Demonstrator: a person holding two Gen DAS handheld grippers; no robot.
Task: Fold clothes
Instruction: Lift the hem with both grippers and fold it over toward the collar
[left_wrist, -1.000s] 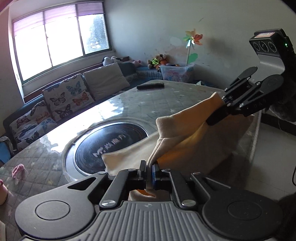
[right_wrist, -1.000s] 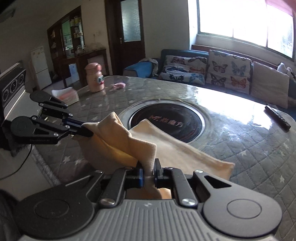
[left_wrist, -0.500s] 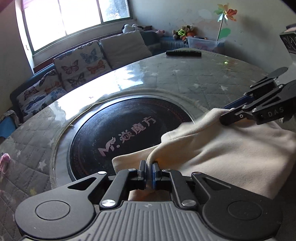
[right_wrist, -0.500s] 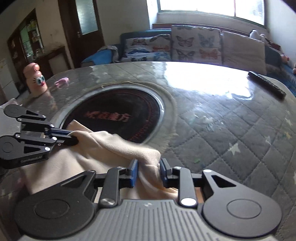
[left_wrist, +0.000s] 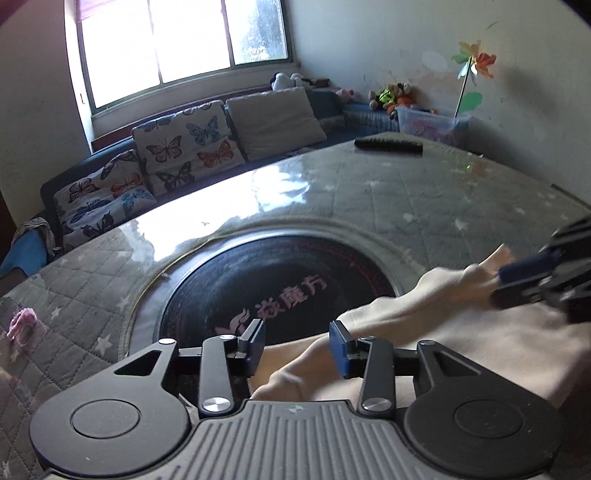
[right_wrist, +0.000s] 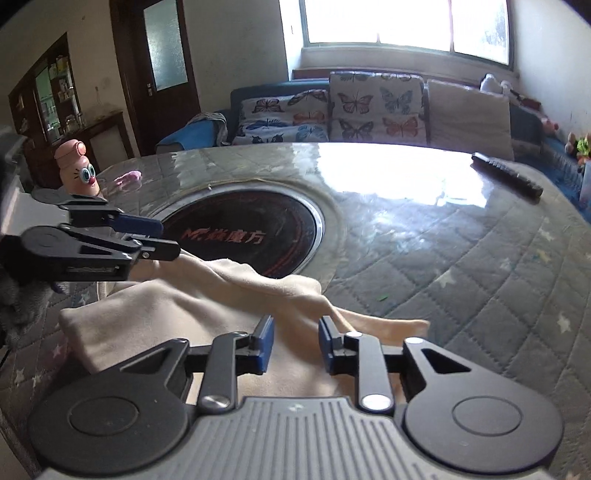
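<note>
A cream cloth (left_wrist: 461, 332) lies folded on the round table, its far edge over the rim of the black centre disc (left_wrist: 266, 280). It also shows in the right wrist view (right_wrist: 207, 295). My left gripper (left_wrist: 297, 347) is open, its fingers either side of the cloth's near corner. My right gripper (right_wrist: 293, 343) is open over the cloth's other corner. The right gripper appears blurred at the right edge of the left wrist view (left_wrist: 532, 273). The left gripper shows at the left of the right wrist view (right_wrist: 162, 240).
The quilted table top (left_wrist: 424, 199) holds a black remote (left_wrist: 388, 144) at the far side, a pink figurine (right_wrist: 77, 166) and a small pink item (right_wrist: 127, 178). A sofa with butterfly cushions (left_wrist: 177, 155) stands behind.
Both grippers lowered the cloth onto the table and opened, letting go of its corners. The cloth now lies flat instead of hanging lifted.
</note>
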